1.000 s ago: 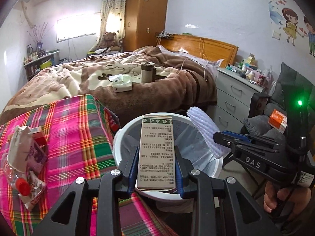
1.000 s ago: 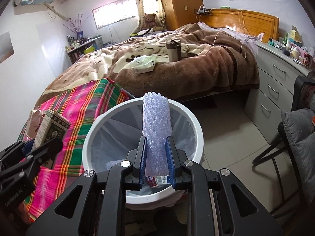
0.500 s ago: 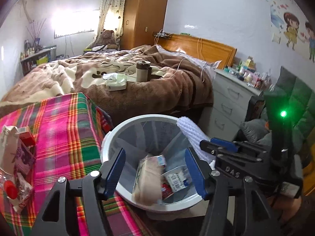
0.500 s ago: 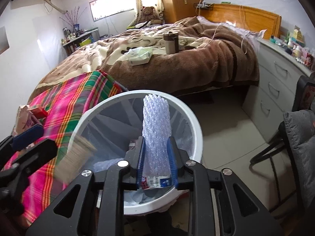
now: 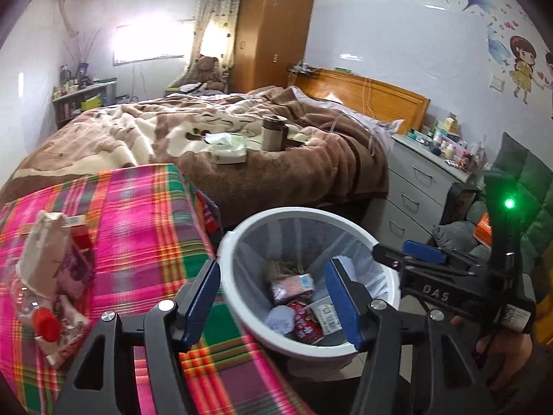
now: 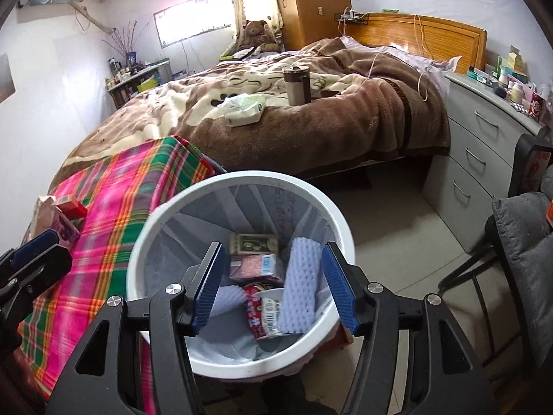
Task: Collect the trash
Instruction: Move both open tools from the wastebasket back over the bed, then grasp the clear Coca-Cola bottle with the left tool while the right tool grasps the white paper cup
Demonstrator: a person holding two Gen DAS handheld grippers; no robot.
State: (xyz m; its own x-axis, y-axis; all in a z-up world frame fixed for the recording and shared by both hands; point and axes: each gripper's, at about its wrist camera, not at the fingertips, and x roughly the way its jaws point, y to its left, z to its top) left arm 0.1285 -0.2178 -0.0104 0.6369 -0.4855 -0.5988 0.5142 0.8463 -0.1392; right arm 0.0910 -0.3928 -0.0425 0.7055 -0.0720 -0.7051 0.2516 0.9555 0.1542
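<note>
Right wrist view is showing both grippers, right gripper [image 6: 273, 288] and left gripper [image 5: 273, 302], gaping wide and empty-handed over the bin [image 6: 166, 207] because the foam sleeve [image 6: 299, 288] is lying inside

A brown-blanketed bed [image 6: 311, 114] with wooden headboard [image 6: 425, 31] fills the white-walled room; grey drawers [image 6: 480, 159] alongside, bright window [image 6: 191, 24] behind.

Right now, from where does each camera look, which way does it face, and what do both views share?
Left wrist: sits on the left gripper, above the plaid cloth's edge, facing the bed; its open blue fingers and the right gripper in a hand show.
Right wrist: sits on the right gripper, over the trash bin, facing the bed; its open fingers show, the left gripper at the left edge.
Shared: bin, bed, plaid cloth, wardrobe, drawers.
</note>
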